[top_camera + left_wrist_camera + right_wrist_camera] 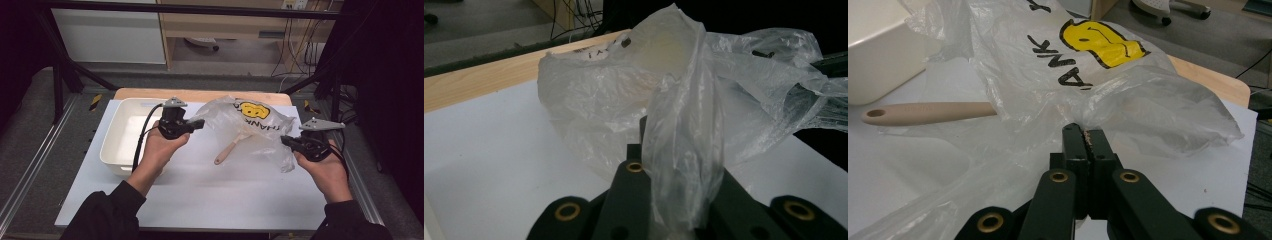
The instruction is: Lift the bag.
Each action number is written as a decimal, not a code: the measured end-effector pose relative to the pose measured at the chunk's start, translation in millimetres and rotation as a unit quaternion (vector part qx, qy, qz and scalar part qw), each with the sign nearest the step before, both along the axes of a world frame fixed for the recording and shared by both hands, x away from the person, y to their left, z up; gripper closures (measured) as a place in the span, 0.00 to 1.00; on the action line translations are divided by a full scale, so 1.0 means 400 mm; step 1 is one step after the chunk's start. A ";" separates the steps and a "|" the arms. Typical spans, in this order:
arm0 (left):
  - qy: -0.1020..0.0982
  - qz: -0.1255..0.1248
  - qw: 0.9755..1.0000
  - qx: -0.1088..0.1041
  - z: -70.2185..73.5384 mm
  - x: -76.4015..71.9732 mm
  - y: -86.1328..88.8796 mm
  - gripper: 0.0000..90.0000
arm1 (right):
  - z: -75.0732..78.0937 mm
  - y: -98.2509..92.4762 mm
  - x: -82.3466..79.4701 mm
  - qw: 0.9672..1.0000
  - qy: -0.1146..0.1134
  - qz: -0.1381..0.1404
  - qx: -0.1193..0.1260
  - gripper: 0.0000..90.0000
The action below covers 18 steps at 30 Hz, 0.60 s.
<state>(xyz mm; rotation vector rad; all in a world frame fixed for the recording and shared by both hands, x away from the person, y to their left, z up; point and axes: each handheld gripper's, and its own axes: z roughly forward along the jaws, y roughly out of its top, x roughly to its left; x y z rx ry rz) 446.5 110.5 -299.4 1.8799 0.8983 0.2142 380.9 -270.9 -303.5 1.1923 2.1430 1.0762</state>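
High view: clear plastic bag [248, 129] with a yellow print hangs stretched between both grippers, lifted off the white table [200, 190]. A wooden-handled tool [231, 147] sits partly inside it, handle poking out of the bag toward the person. Left gripper [199, 123] pinches the bag's left edge, jaws pointing right; hand wraps it from below. White tub [120, 135] lies just left of that gripper, nothing visible inside. Right gripper [286, 141] pinches the bag's right edge, jaws pointing left, palm under it.

Left gripper view: jaws pressed together on a bunched fold of bag [684, 145], the rest billowing ahead of them.

Right gripper view: jaws squeezed together on thin film [1128, 100]; handle [928, 113] lies ahead-left, tub [883, 45] beyond it.
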 end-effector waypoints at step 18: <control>0.007 0.005 1.000 -0.030 0.059 0.032 0.011 1.00 | 0.048 0.003 0.043 1.000 0.006 -0.007 0.016 1.00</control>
